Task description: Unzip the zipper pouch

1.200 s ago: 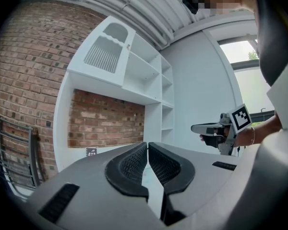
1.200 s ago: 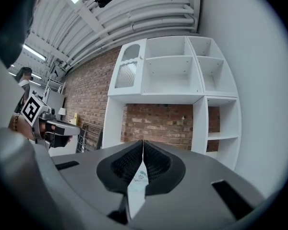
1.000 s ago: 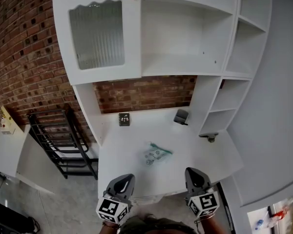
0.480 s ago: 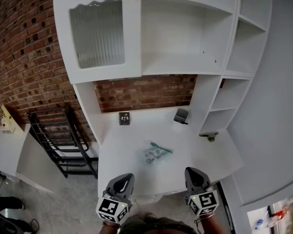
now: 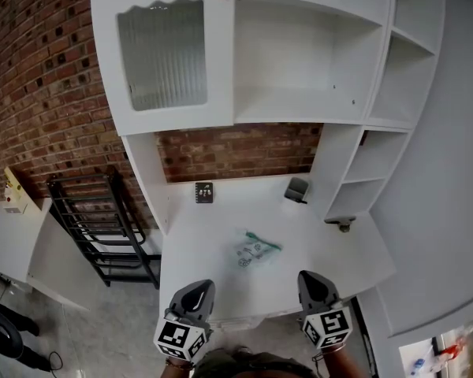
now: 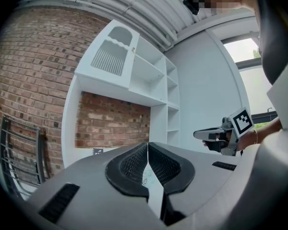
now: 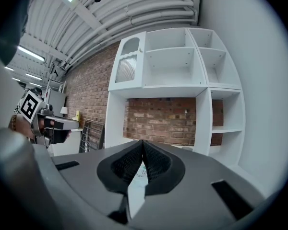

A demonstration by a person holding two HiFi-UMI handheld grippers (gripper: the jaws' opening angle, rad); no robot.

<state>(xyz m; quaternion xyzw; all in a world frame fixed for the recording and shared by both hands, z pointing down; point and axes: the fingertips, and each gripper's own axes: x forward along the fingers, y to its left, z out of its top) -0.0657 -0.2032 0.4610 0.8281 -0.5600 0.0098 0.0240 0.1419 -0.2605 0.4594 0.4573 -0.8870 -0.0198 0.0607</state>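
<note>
A clear zipper pouch (image 5: 253, 249) with a green zip edge and small printed figures lies flat in the middle of the white desk (image 5: 205, 278). Both grippers hang at the desk's near edge, well short of the pouch. My left gripper (image 5: 197, 288) sits at the lower left, jaws shut and empty. My right gripper (image 5: 309, 277) sits at the lower right, also shut on nothing. In the left gripper view a sliver of the pouch (image 6: 146, 176) shows past the closed left gripper (image 6: 148, 147). The right gripper view shows the same past the right gripper (image 7: 143, 145).
A small black marker card (image 5: 203, 192) and a dark grey object (image 5: 296, 189) stand at the desk's back against the brick wall. White shelves (image 5: 363, 156) rise on the right, a cabinet with a ribbed glass door (image 5: 162, 50) above. A black rack (image 5: 94, 219) stands left of the desk.
The head view has shifted slightly, so the desk and pouch sit a little lower and to the right. Both grippers stay still and shut.
</note>
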